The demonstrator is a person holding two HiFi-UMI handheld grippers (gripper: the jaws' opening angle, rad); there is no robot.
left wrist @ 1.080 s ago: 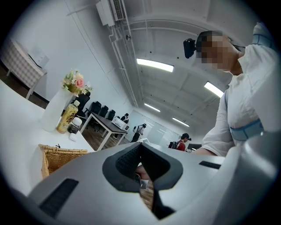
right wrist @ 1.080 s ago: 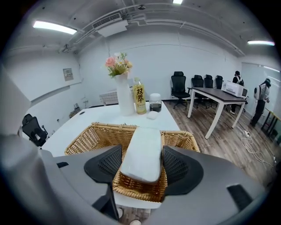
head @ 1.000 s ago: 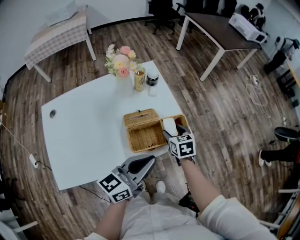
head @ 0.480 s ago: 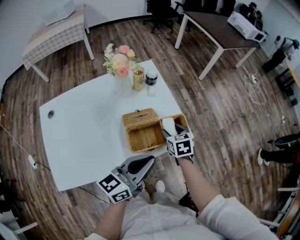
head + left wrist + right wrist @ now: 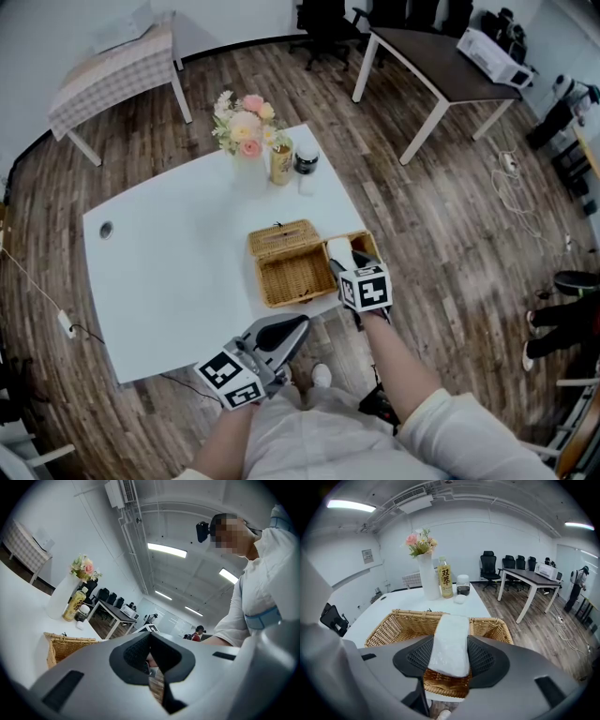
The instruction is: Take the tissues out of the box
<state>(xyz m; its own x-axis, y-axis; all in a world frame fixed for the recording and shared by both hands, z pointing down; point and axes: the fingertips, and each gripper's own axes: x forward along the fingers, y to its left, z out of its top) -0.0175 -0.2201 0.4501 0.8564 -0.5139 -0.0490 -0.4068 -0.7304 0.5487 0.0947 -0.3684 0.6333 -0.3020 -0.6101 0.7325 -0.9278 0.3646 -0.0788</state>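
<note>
Pinch before the lift
Nearest me, short of the woven wicker basket [image 5: 289, 272], my left gripper [image 5: 296, 325] waits empty, jaws together. My right gripper [image 5: 449, 660] is closing, pads meeting the soft white tissue pack [image 5: 451, 641] at the basket's right end, for lifting out.

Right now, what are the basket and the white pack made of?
Basket: woven wicker or rattan, going by its tan braided strands; matte. White pack: probably soft tissues in thin plastic wrap. Its surface looks crinkly and slightly shiny, but I can't be sure.
</note>
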